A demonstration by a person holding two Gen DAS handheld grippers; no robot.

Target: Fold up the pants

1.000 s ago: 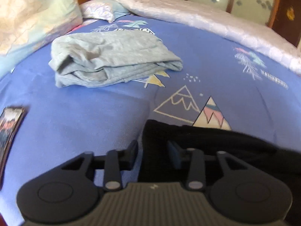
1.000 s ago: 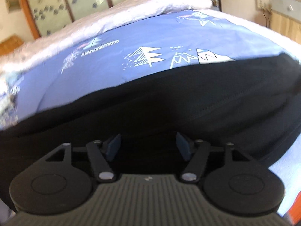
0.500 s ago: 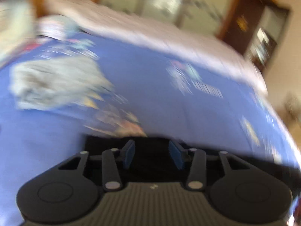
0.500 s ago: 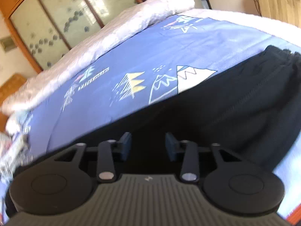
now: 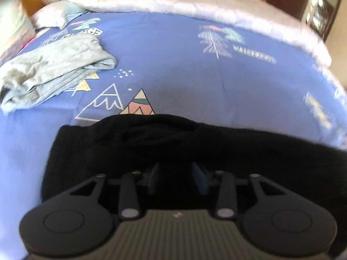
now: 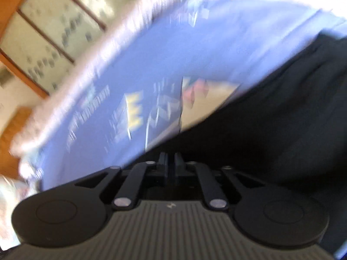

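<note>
Black pants [image 5: 238,151] lie stretched across the blue printed bedsheet [image 5: 173,60]. My left gripper [image 5: 177,179] sits on their left part. Its blue pads stand a little apart, with a mound of black cloth gathered between and around them. In the blurred, tilted right wrist view the pants [image 6: 282,119] fill the right side. My right gripper [image 6: 170,162] is at their edge and its jaws are closing. They are nearly together, with the dark cloth edge between them.
A folded grey garment [image 5: 54,69] lies on the sheet at the left. A pale quilt [image 5: 173,2] is bunched along the bed's far side, and a pillow [image 5: 13,26] sits at the far left. Wooden-framed glass doors [image 6: 54,32] stand beyond the bed.
My right jaws went from wide apart to nearly together while that view rolled and blurred. My left gripper shifted right along the pants, more black cloth is bunched ahead, and the phone left view.
</note>
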